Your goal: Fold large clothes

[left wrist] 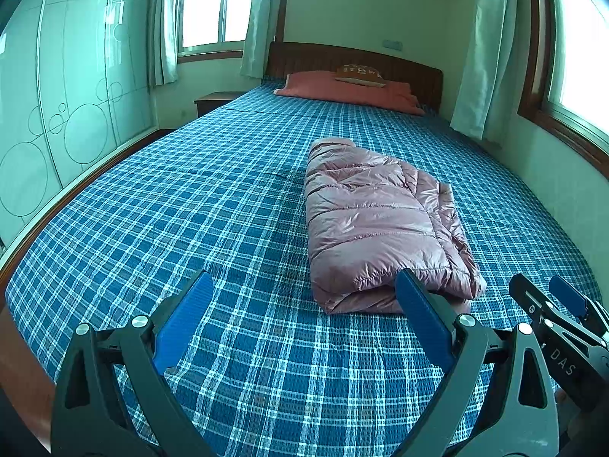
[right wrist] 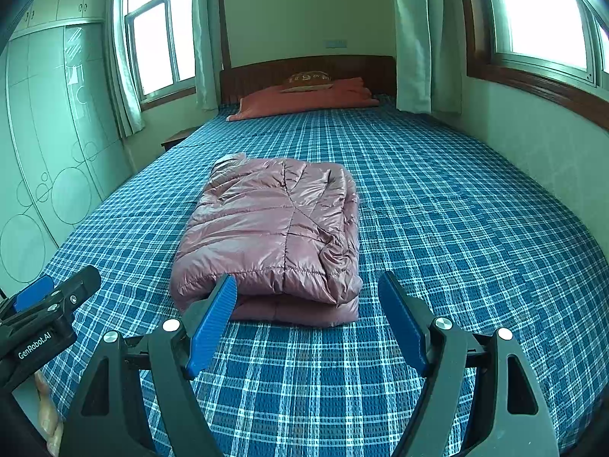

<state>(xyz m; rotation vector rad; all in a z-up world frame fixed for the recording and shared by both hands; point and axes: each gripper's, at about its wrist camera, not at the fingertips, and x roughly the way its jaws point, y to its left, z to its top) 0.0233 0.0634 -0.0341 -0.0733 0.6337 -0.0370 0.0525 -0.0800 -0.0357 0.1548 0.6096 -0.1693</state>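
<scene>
Pink puffer jacket (right wrist: 274, 236) lies folded in compact bundle on plaid bed (right wrist: 456, 228). My left gripper (left wrist: 304, 304) and right gripper (right wrist: 304, 304) spread wide, empty, just short of it. Folding looks done; perhaps final tidy left.

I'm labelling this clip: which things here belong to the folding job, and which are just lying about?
Job:
- jacket, pink, folded on the bed
- left gripper, open
- right gripper, open

Lying about:
- pillow
- cushion on it
- nightstand
- curtains
</scene>
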